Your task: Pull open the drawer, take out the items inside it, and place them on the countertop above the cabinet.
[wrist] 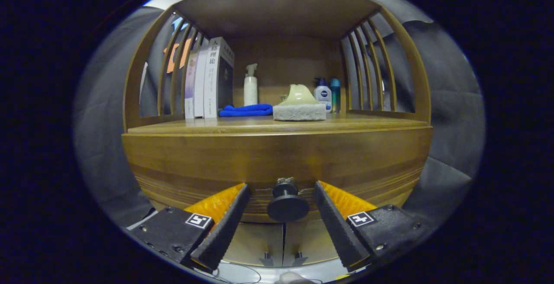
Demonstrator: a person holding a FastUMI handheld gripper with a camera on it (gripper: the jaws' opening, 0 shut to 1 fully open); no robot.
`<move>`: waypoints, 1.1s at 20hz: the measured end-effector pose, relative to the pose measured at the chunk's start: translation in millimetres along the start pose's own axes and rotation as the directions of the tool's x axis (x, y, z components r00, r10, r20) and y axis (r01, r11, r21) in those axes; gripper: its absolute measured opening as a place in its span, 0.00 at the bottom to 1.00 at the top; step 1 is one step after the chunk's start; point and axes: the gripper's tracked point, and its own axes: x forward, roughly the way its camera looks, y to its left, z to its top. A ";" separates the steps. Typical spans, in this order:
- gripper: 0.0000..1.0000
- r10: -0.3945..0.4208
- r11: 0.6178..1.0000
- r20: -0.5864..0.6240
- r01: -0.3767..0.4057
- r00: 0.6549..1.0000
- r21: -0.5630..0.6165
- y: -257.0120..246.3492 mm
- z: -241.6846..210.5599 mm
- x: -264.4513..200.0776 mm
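**Hand-held gripper straddles the drawer knob, fingers apart**

The wooden cabinet [277,154] faces the camera square on. Its drawer front [277,162] sits flush under the front edge of the desk [372,124], with no gap showing along the top, so the drawer looks closed. What lies inside it cannot be seen.

The desk above is partly occupied. Books [207,80] stand upright at the left against the slatted side rail, with a folded blue cloth [246,110] just beside them and a white pump bottle [250,85] behind it. A sponge with a pale green handle [299,104] sits near the middle, close to the front edge. Two small bottles [327,92] stand at the back right. Bare wood is open along the front edge to the left and right of the sponge. Slatted rails close off both sides, and a shelf board roofs the space.

The hand-held gripper [281,206] is wide open. The round dark knob [287,204] of the drawer sits between its fingers [225,227], with clear space on each side; neither finger appears to touch it, though the fisheye bend makes that hard to judge. Below the knob, two cabinet doors [281,243] meet at a centre seam.
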 end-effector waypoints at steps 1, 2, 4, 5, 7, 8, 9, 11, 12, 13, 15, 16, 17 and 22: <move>0.99 -0.001 1.000 0.002 0.001 1.000 0.005 0.6 -0.2 -1.2; 1.00 -0.002 1.000 -0.006 0.002 1.000 0.008 0.8 -1.2 -1.4; 0.99 -0.004 1.000 -0.013 0.004 1.000 0.003 -0.4 -1.1 -1.4; 0.99 -0.001 1.000 -0.016 0.001 1.000 0.003 0.3 -0.9 -1.9; 0.99 0.011 1.000 -0.030 -0.010 0.999 0.011 -0.2 0.2 -4.9; 0.99 0.010 1.000 -0.024 -0.009 1.000 0.016 -1.3 4.6 -9.4; 0.99 0.006 1.000 -0.005 -0.006 1.000 0.016 -1.0 12.0 -13.2; 0.99 0.004 1.000 0.015 -0.005 1.000 0.005 -7.4 25.5 -33.4; 0.99 0.009 1.000 0.013 -0.009 1.000 0.004 -11.8 30.9 -51.1; 0.99 0.014 1.000 0.013 -0.014 1.000 0.002 -19.5 33.8 -80.1; 0.99 0.024 1.000 0.021 -0.024 0.999 0.009 -32.6 41.9 -129.4; 0.99 0.031 0.999 0.032 -0.031 0.999 0.016 -38.6 45.7 -153.3; 0.99 0.027 0.999 0.042 -0.028 0.999 0.027 -46.2 48.5 -176.1; 0.99 -0.004 1.000 0.055 0.004 0.998 0.006 -84.5 57.7 -269.2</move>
